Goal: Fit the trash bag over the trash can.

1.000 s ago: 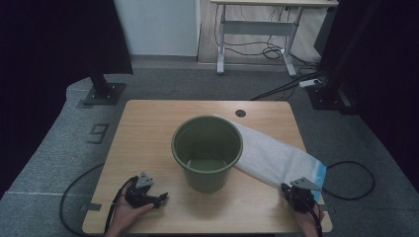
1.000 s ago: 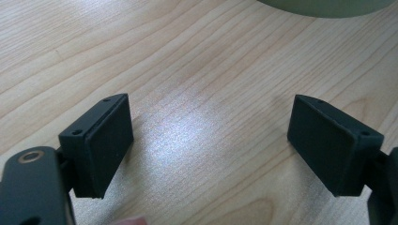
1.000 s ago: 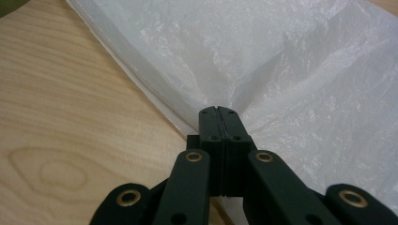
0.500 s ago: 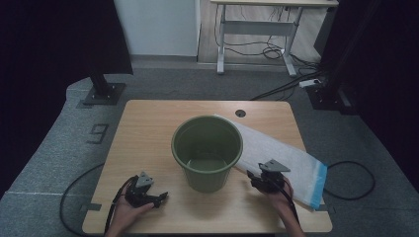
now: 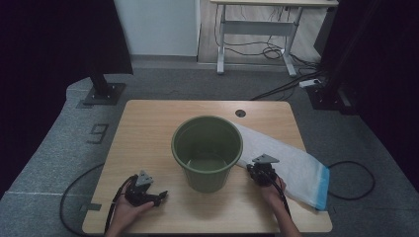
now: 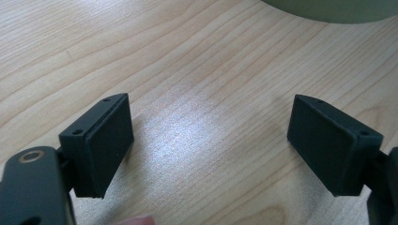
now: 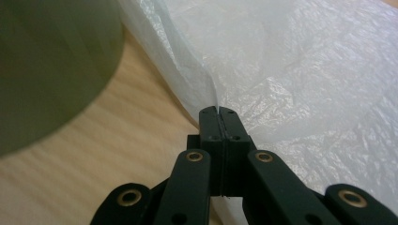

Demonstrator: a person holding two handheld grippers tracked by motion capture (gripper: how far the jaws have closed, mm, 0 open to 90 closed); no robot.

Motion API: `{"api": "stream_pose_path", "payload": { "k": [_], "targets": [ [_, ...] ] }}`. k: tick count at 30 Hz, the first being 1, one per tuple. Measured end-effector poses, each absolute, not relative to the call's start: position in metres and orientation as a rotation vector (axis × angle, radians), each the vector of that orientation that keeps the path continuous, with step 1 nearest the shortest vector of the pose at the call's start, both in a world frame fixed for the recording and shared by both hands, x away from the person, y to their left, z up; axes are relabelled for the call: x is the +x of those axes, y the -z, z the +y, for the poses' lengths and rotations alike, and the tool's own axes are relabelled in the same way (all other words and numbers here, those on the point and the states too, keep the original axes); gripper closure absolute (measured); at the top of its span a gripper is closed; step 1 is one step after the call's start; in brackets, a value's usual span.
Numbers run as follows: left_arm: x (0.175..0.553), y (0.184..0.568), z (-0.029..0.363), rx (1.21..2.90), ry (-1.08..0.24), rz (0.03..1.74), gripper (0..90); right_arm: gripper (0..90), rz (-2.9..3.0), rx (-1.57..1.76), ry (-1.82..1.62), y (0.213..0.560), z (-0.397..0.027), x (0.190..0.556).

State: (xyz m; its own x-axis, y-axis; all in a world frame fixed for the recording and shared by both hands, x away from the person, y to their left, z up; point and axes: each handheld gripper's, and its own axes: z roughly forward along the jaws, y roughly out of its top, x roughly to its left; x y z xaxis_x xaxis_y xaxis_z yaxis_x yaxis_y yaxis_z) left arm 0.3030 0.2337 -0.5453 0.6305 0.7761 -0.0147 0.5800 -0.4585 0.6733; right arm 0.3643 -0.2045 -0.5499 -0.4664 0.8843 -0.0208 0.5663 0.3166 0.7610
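Plastic bag (image 5: pixel 291 165), white with a blue end, lies on the table (image 5: pixel 148 128) right of the green bucket (image 5: pixel 207 150) in the high view. Left gripper view: the left gripper (image 6: pixel 211 145) hovers over bare wood, fingers spread. Right gripper view: the right gripper (image 7: pixel 219 112), fingers just clamped together, pinches the bag's edge beside the bucket.

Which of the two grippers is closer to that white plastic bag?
Right. The right gripper is shut on the white plastic bag's edge beside the green bucket. The left gripper sits open on the wooden table, on the bucket's other side.
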Motion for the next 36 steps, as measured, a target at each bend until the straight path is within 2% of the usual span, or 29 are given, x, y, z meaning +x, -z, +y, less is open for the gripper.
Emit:
{"api": "stream_pose_path", "payload": {
  "k": [5, 7, 11, 13, 15, 20, 30, 33, 36],
  "targets": [
    [0.303, 0.545, 0.234, 2.198, -0.390, 1.061, 14.6, 88.5, 2.172, 1.258, -0.950, 0.549, -0.217, 0.345],
    [0.303, 0.545, 0.234, 2.197, -0.390, 1.062, 14.6, 85.2, 2.181, 1.259, -0.959, 0.548, -0.220, 0.341],
    [0.303, 0.545, 0.234, 2.196, -0.392, 1.065, 14.6, 55.9, 2.203, 1.224, -1.022, 0.548, -0.214, 0.343],
    [0.303, 0.545, 0.234, 2.196, -0.392, 1.066, 14.6, 47.9, 2.200, 1.195, -1.038, 0.547, -0.205, 0.348],
    [0.303, 0.545, 0.234, 2.196, -0.392, 1.067, 14.6, 44.9, 2.195, 1.184, -1.050, 0.546, -0.195, 0.354],
    [0.303, 0.545, 0.234, 2.196, -0.391, 1.066, 14.7, 45.7, 2.212, 1.177, -1.024, 0.549, -0.179, 0.366],
    [0.304, 0.545, 0.234, 2.195, -0.392, 1.068, 14.6, 48.7, 2.179, 1.212, -1.007, 0.552, -0.177, 0.375],
    [0.304, 0.545, 0.234, 2.195, -0.392, 1.068, 14.6, 58.0, 2.165, 1.247, -1.021, 0.552, -0.180, 0.379],
    [0.304, 0.545, 0.234, 2.195, -0.392, 1.068, 14.6, 74.7, 2.177, 1.234, -1.036, 0.552, -0.181, 0.380]
  ]
}}
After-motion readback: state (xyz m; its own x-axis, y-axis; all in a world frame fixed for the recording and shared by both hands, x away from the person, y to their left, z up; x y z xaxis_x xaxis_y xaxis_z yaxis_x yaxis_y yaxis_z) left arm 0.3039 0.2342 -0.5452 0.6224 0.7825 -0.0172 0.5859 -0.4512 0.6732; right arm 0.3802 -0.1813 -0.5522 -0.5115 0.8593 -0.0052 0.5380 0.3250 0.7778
